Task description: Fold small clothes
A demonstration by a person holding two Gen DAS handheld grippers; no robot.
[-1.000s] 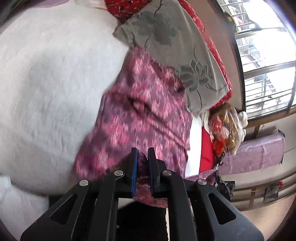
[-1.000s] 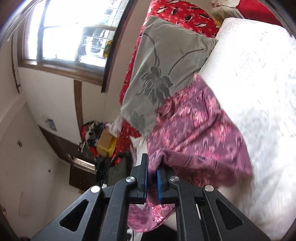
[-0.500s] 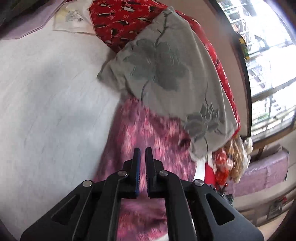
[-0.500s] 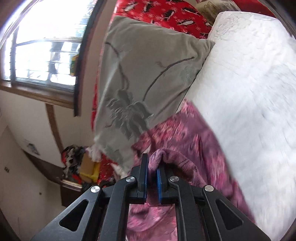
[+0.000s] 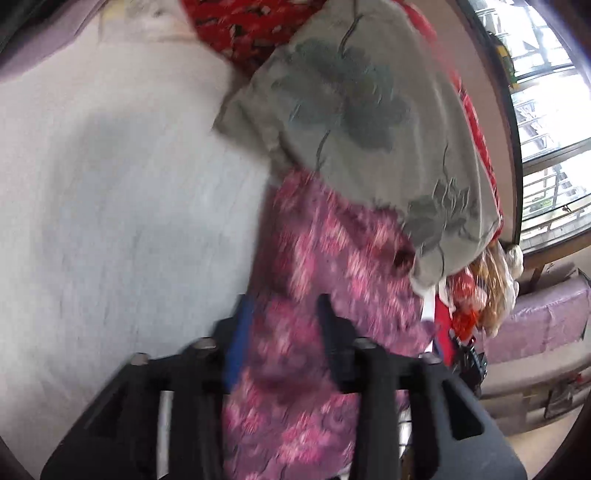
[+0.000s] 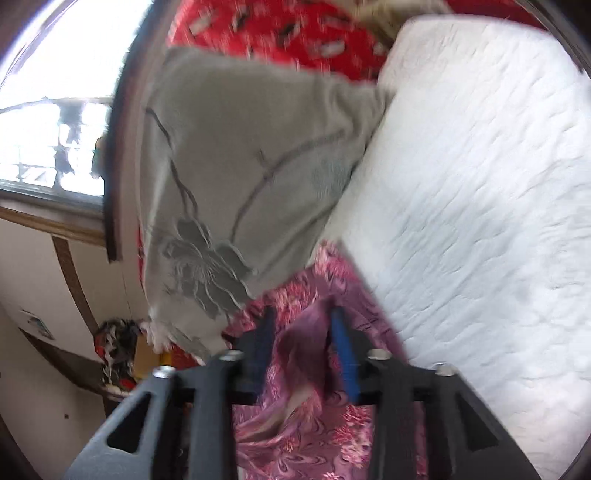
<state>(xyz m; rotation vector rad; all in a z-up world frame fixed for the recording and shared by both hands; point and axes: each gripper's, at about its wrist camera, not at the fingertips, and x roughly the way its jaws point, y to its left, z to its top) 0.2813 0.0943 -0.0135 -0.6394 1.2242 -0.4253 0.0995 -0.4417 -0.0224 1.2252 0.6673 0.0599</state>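
Note:
A purple-pink floral garment [image 5: 325, 266] lies on the white bed cover [image 5: 110, 206], its far edge against a grey flower-patterned pillow [image 5: 362, 110]. My left gripper [image 5: 284, 306] is open, its jaws apart just above the cloth and holding nothing. In the right wrist view the same garment [image 6: 299, 417] lies below my right gripper [image 6: 301, 317], which is open too, with a fold of cloth lying loose between its jaws. Both views are blurred by motion.
A red patterned blanket [image 5: 251, 26] lies behind the pillow. The white bed cover [image 6: 480, 206] spreads to the right in the right wrist view. A window [image 6: 48, 122] and a cluttered floor corner [image 6: 118, 350] lie beyond the bed's edge.
Both grippers carried the garment's edge toward the pillow, then opened and let go. The cloth now lies folded on the bed.

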